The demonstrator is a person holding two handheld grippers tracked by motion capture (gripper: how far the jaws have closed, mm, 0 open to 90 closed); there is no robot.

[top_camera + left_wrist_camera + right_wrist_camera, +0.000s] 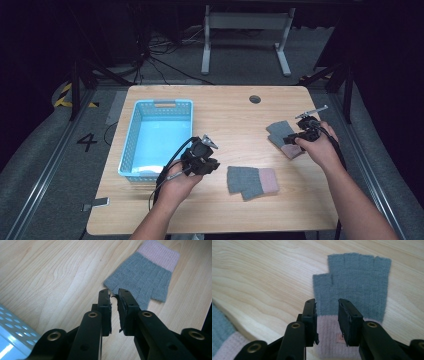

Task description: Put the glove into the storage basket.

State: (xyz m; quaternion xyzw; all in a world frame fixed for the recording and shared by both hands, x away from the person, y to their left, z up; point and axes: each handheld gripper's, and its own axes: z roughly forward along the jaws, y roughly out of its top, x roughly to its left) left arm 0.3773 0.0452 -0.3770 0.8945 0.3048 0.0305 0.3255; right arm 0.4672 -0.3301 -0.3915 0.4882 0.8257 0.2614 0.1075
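Wooden table (220, 107) carries everything, w/ a small round hole (255, 99) near its far edge. Biggest item on it: 1 light blue plastic basket (131, 135) w/ perforated walls, on the table's left half; its interior shows bare pale blue floor, nothing inside. A corner of that basket also shows at lower left in the left gripper view. Next, 2 fingerless knit gloves, both grey w/ pink cuff, both flat on the wood, well apart from each other & both outside the basket. Glove no. 1 (252, 182) lies near the front middle of the table, just right of the left gripper; in the left gripper view it sits just past the jaw tips, cuff pointing away. Glove no. 2 (281, 135) lies at the right side, under the right gripper; in the right gripper view it's spread flat, finger stubs pointing away, pink cuff w/ a small tag nearest the camera. Then 2 handheld grippers, 1 per hand. Left gripper (113, 293): jaws nearly together, narrow gap, nothing pinched, tips above bare wood just short of glove no. 1. Right gripper (327, 303): jaws parted, released, hanging above glove no. 2's cuff, pads not pressing the fabric.
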